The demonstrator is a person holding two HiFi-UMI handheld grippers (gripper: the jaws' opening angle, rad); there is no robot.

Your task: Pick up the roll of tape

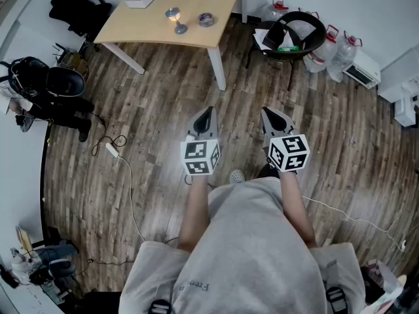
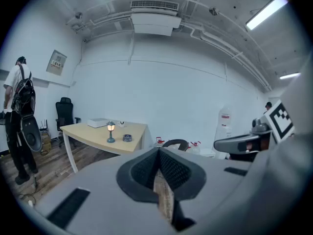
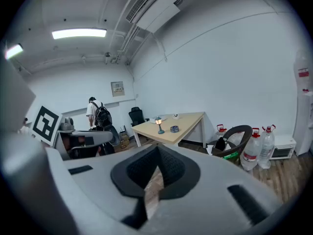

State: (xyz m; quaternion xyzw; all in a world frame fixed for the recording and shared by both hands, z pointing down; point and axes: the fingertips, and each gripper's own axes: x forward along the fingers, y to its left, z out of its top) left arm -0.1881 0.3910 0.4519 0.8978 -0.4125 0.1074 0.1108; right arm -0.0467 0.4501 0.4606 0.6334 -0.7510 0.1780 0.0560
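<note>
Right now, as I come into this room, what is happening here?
A person stands on the wooden floor and holds a gripper in each hand. The left gripper and the right gripper both have their jaws together, with nothing between them. The roll of tape lies untouched on the table ahead, beside a small lamp. Neither gripper is near it yet. A second person stands off to the left.

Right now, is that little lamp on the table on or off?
On. The lamp glows warm yellow at its top in the left gripper view, standing upright on the table.
</note>
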